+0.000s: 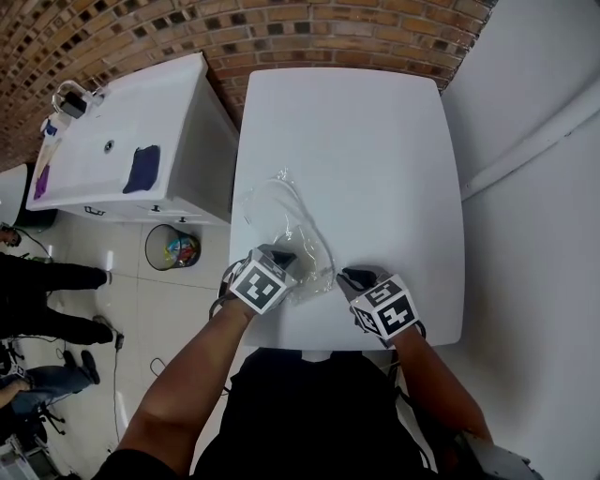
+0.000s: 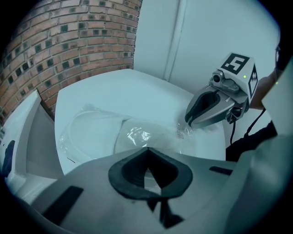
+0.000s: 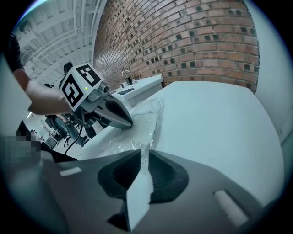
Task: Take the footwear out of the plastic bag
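Observation:
A clear, crinkled plastic bag (image 1: 286, 220) lies flat near the front left of the white table (image 1: 375, 141). Pale rounded outlines show through the bag (image 2: 98, 130), but I cannot make out the footwear clearly. My left gripper (image 1: 284, 255) is shut on the bag's near edge; the right gripper view shows its tips (image 3: 128, 124) pinching the film (image 3: 144, 119). My right gripper (image 1: 349, 277) sits at the bag's near right corner. Its jaws stand a narrow gap apart (image 3: 141, 153), with crumpled plastic just at the tips. From the left gripper view, the right gripper (image 2: 187, 125) touches the bag's edge.
Both grippers work close to the table's front edge. A white sink counter (image 1: 122, 150) stands left of the table, with a waste bin (image 1: 172, 248) on the floor beside it. People's legs (image 1: 47, 281) show at the far left. A brick wall (image 1: 281, 23) runs behind.

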The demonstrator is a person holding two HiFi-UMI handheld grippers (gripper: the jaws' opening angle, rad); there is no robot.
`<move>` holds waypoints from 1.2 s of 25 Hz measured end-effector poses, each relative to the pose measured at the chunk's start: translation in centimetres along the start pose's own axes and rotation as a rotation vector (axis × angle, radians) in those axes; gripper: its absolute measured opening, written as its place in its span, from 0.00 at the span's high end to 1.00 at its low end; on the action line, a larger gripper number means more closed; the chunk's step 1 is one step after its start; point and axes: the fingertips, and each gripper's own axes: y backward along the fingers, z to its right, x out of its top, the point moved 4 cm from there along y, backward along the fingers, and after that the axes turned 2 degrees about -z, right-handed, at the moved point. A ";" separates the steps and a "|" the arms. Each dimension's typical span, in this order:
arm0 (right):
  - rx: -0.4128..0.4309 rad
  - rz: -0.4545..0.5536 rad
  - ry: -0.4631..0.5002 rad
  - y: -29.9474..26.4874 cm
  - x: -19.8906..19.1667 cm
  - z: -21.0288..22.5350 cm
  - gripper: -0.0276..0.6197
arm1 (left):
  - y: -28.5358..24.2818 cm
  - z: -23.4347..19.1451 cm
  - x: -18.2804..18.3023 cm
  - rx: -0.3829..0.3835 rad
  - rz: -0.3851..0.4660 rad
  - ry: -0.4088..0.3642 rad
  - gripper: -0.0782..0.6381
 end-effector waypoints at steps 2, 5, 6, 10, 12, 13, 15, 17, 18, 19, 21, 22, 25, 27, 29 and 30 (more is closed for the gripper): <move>-0.010 0.006 0.005 0.0 -0.1 -0.2 0.94 | -0.3 0.5 -0.5 -0.004 -0.019 0.000 0.88; -0.026 0.032 0.007 0.4 -0.1 -0.5 0.96 | -0.5 0.5 -0.8 0.018 -0.030 -0.009 0.88; -0.027 0.039 0.007 0.5 -0.1 -0.6 0.96 | -0.4 0.3 -0.6 0.030 -0.022 -0.011 0.88; -0.015 0.045 0.043 1.0 -0.3 -1.5 0.96 | -0.3 -0.1 -0.4 0.027 -0.017 0.007 0.88; -0.016 0.032 0.078 1.1 -0.7 -1.9 0.96 | -0.2 -0.3 -0.1 0.037 -0.016 0.003 0.88; -0.019 0.023 0.095 1.2 -0.9 -2.1 0.96 | -0.2 -0.4 -0.1 0.037 -0.017 0.004 0.88; -0.026 0.006 0.118 1.3 -1.4 -2.4 0.96 | -0.1 -0.4 -0.1 0.036 -0.020 0.009 0.88; -0.033 -0.006 0.124 1.5 -2.0 -2.4 0.96 | -0.1 -0.4 -0.2 0.030 -0.018 0.021 0.88; -0.036 -0.008 0.121 1.6 -2.3 -2.2 0.96 | -0.2 -0.2 -0.2 0.017 -0.013 0.033 0.88; -0.040 -0.009 0.114 1.7 -2.4 -2.1 0.96 | -0.3 0.0 -0.3 -0.004 -0.005 0.048 0.88; -0.050 -0.013 0.106 1.9 -2.7 -1.9 0.95 | -0.4 0.3 -0.2 -0.035 0.005 0.073 0.88; -0.058 -0.016 0.107 2.0 -2.8 -1.8 0.95 | -0.4 0.3 -0.3 -0.034 -0.001 0.080 0.88; -0.084 -0.040 0.115 2.9 -3.6 -1.3 0.90 | -0.5 0.1 -0.5 -0.027 -0.015 0.082 0.88; -0.107 -0.058 0.116 4.1 -4.2 -1.0 0.90 | -0.6 0.2 -0.5 -0.023 -0.016 0.076 0.88; -0.135 -0.052 0.125 5.4 -4.2 -1.0 0.90 | -0.4 0.0 -0.4 0.001 -0.021 0.059 0.88; -0.143 -0.037 0.136 5.8 -3.8 -1.4 0.90 | -0.3 -0.2 -0.3 0.017 -0.016 0.047 0.88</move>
